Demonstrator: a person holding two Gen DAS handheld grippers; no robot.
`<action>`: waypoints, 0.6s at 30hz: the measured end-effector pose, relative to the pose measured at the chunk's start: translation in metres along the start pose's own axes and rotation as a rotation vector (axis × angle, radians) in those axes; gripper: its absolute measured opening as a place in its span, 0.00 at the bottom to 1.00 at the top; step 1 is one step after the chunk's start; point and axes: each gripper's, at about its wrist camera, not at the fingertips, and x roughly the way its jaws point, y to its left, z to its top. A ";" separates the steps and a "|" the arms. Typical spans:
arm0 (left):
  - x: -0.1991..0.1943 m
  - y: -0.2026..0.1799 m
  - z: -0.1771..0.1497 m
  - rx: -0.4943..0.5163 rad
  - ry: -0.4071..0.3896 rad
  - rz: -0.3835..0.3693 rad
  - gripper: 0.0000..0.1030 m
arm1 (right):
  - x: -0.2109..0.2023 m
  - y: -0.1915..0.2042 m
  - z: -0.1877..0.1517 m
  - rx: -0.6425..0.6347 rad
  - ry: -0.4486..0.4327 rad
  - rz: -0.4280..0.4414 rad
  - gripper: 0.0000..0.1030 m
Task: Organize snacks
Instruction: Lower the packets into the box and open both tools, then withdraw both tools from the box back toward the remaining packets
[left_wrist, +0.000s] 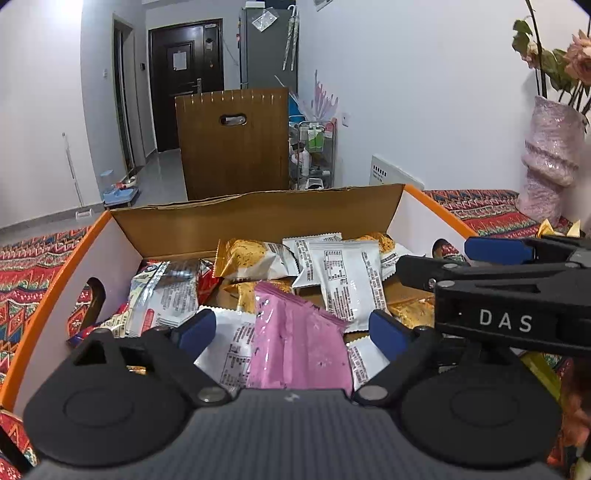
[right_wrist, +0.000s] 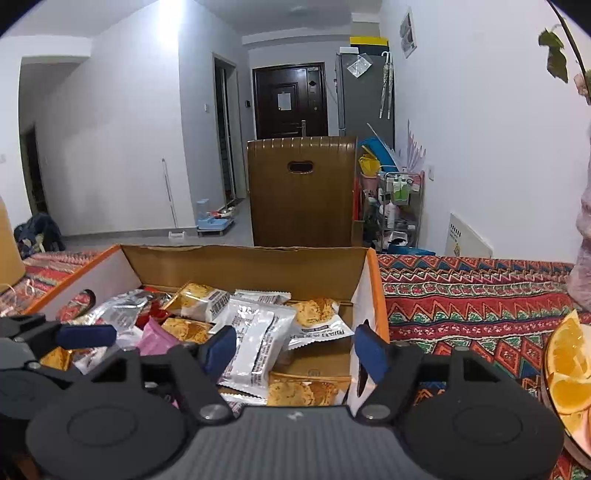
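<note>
An orange-edged cardboard box (left_wrist: 258, 218) on a patterned cloth holds several snack packets: a pink packet (left_wrist: 295, 343), white packets (left_wrist: 351, 280), gold cracker packets (left_wrist: 247, 258) and a silver one (left_wrist: 166, 291). My left gripper (left_wrist: 295, 330) is open over the box's near side, its blue pads either side of the pink packet, holding nothing. My right gripper (right_wrist: 295, 349) is open and empty over the box's right part (right_wrist: 369, 295), above a white packet (right_wrist: 255, 343) and gold packets (right_wrist: 303, 393). The right gripper also shows at the right of the left wrist view (left_wrist: 432, 254).
A patterned red cloth (right_wrist: 461, 295) covers the table. A plate with orange slices (right_wrist: 569, 373) lies at the right. A pink vase with flowers (left_wrist: 550, 158) stands at the back right. A wooden cabinet (left_wrist: 232, 144) and a cluttered rack (left_wrist: 314, 155) stand beyond the table.
</note>
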 end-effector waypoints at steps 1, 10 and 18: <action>0.000 -0.001 0.000 0.001 0.000 0.000 0.90 | -0.001 -0.001 0.000 -0.003 0.000 -0.001 0.68; -0.020 0.005 0.007 0.000 -0.045 0.021 0.92 | -0.014 0.000 0.008 0.018 -0.047 0.013 0.71; -0.079 0.010 0.014 -0.026 -0.152 -0.006 0.95 | -0.067 0.011 0.028 0.015 -0.167 0.033 0.74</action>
